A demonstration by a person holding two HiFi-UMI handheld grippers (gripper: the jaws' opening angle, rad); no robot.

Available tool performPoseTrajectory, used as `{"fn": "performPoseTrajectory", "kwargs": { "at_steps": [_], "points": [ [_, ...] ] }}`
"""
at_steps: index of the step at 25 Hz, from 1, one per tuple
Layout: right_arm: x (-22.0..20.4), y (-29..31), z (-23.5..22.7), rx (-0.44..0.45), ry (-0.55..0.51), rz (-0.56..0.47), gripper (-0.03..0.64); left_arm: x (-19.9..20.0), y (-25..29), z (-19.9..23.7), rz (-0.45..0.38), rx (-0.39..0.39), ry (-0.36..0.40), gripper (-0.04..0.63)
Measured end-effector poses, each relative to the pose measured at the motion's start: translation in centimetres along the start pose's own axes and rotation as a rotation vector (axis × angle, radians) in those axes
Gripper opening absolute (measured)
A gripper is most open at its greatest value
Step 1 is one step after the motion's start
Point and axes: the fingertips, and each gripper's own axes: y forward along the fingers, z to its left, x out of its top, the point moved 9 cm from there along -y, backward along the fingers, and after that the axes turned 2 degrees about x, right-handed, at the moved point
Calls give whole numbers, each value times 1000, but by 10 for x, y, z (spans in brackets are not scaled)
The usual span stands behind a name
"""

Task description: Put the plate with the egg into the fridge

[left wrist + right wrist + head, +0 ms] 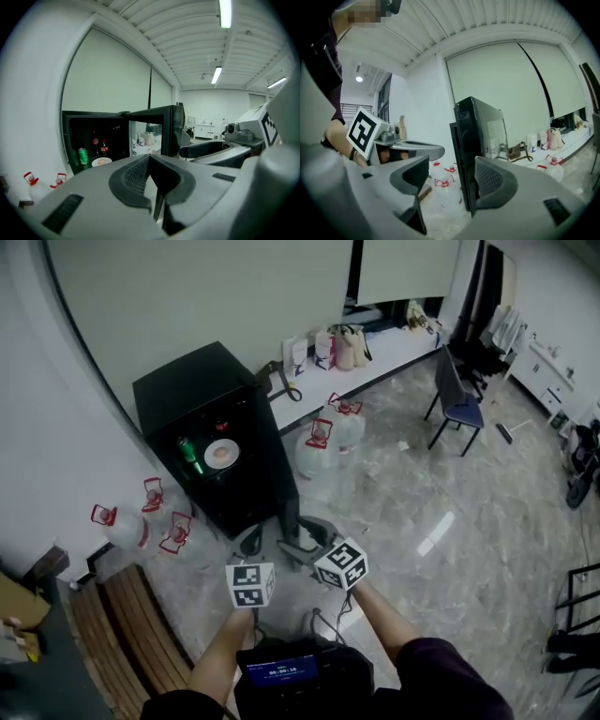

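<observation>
Plate: the plate (221, 454) is seen set on a shelf inside the open fridge (187, 381), with the egg (222, 456) lying on it.
Neighbour: a green can (190, 455) is stood just beside the plate, on its left in the head view.
Fridge door: the fridge door (277, 465) is swung open at the right of the cabinet.
Left gripper: the left gripper (251, 541) is held low in front of the fridge with its jaws brought fully together; nothing is held between them.
Plate from left gripper: in the left gripper view the plate is seen beyond the jaws and off to their left, well apart and untouched.
Right gripper: the right gripper (305, 538) is held with its jaws spread wide and nothing is gripped. The door's edge is seen in the gap, and no pad is seen pressed on it.
Plate from right gripper: in the right gripper view the plate is hidden behind the door. In the head view it is placed up and left of the jaws, well apart.
</observation>
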Motion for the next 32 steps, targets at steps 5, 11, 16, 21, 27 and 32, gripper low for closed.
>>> {"fn": "performPoseTrajectory", "kwargs": {
  "at_steps": [5,11,16,21,27,32],
  "points": [
    [13,42,35,71,-10,-49,111,4,-36,40,-23,95,-22,9],
    [28,88,61,125,-52,-59,9,4,-63,80,-48,164,-37,9],
    [43,109,70,148,-52,-82,9,10,-69,100,-76,191,-53,9],
    [52,119,73,140,-65,-101,9,13,-68,109,-96,196,-62,9],
    [57,120,70,135,-90,-107,8,19,-61,108,-113,185,-52,9],
    [59,117,71,126,-99,-114,8,21,-59,106,-116,175,-47,9]
  ]
}}
